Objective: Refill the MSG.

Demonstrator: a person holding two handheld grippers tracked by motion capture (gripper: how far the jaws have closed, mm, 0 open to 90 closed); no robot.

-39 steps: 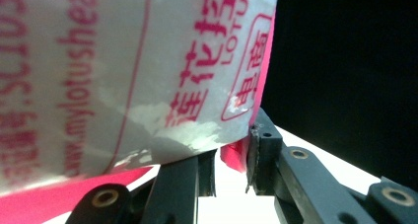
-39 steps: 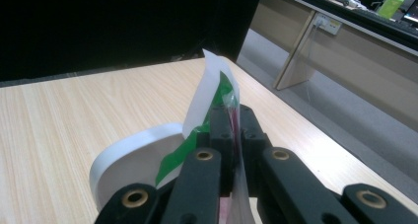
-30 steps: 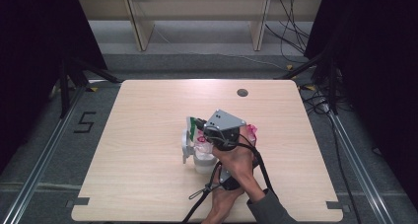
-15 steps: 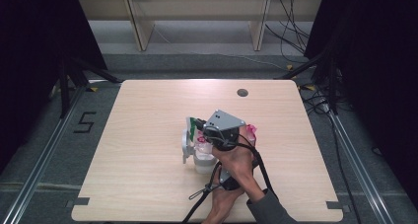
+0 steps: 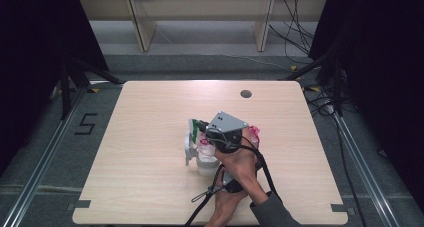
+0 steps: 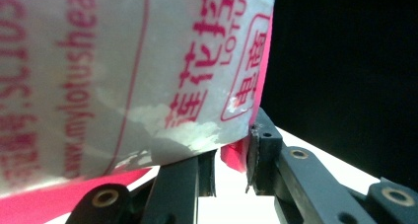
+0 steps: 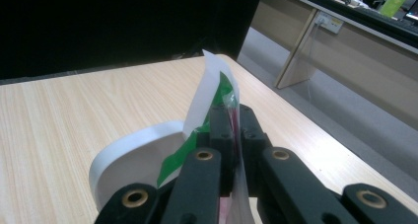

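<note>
Over the round white plastic container (image 7: pixel 129 157), both grippers pinch the pink-printed translucent plastic bag (image 6: pixel 123 71), apparently mid-pour; next, tilt it gently, grips unchanged.

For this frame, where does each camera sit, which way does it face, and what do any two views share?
High view: above the near table edge, looking forward and down; the person's hands enter from below, holding tongs over a white cup.
Left gripper view: rides the left tongs, looking along black jaws pinching a pink-printed bag.
Right gripper view: rides the right tongs, facing across the table toward shelving, jaws shut on a white-and-green flap.
Shared: the high and right gripper views both show the cup and tabletop.
</note>
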